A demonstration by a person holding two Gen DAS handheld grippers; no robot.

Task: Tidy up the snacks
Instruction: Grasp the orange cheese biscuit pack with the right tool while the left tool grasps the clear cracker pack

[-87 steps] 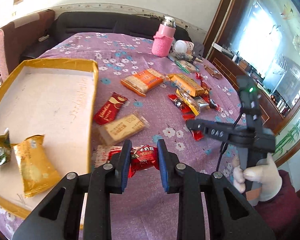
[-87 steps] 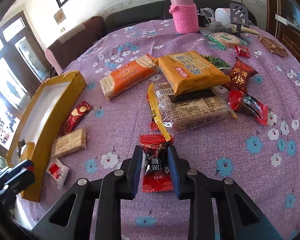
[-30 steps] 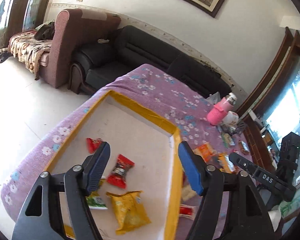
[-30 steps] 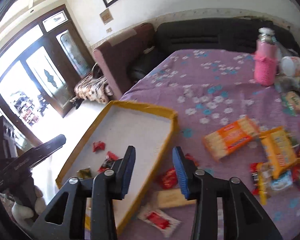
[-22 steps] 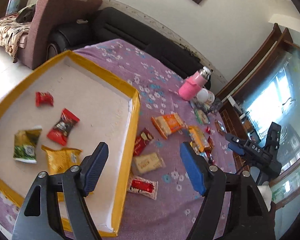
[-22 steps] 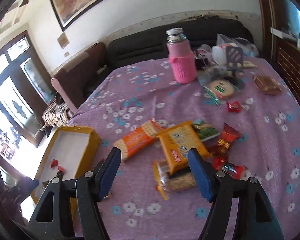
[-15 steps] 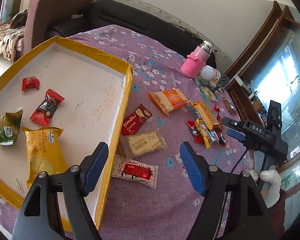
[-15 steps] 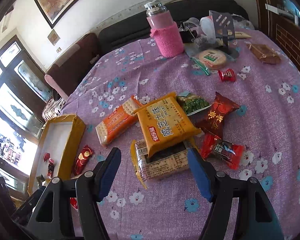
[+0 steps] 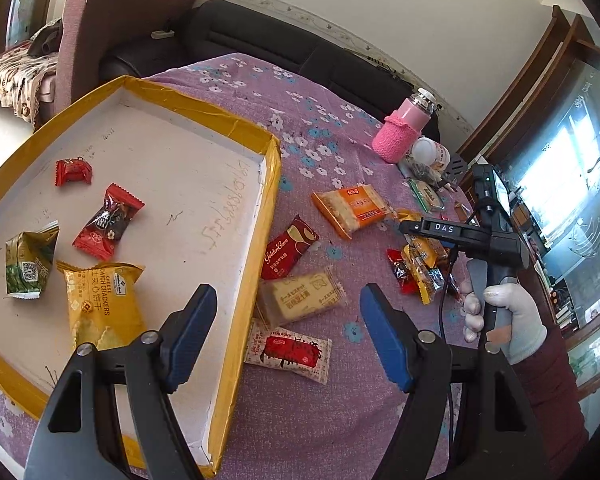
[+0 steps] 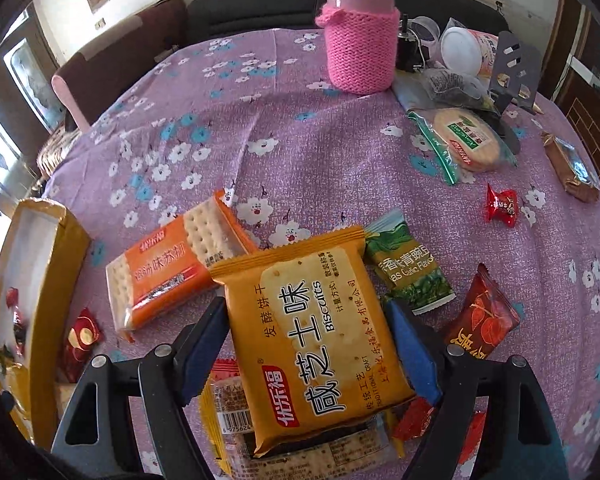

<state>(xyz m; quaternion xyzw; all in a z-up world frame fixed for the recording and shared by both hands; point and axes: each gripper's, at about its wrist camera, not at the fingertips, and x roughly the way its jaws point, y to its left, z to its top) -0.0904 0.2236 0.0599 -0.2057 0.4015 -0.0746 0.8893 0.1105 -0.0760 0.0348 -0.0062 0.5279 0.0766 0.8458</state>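
Note:
My left gripper (image 9: 288, 336) is open and empty, above a beige cracker pack (image 9: 302, 298) and a red-and-white pack (image 9: 290, 350) beside the yellow-rimmed box (image 9: 256, 264). The box holds a yellow cracker pack (image 9: 100, 304), a green packet (image 9: 28, 260) and two red candies (image 9: 108, 222). My right gripper (image 10: 312, 344) is open, its fingers on either side of a large yellow biscuit pack (image 10: 316, 328), not closed on it. That pack lies on a clear-wrapped pack (image 10: 236, 404). The right gripper also shows in the left wrist view (image 9: 460, 236).
An orange cracker pack (image 10: 172, 268), a green pea packet (image 10: 408, 268), red snack packs (image 10: 484, 320), a round biscuit pack (image 10: 468, 140) and a brown bar (image 10: 572, 168) lie on the purple flowered cloth (image 10: 300, 152). A pink bottle (image 10: 360, 24) stands at the back. A sofa stands beyond.
Both grippers dropped their candies in the box and swung back out. The left lowered toward the packs by the box; the right moved in low around the yellow biscuit pack.

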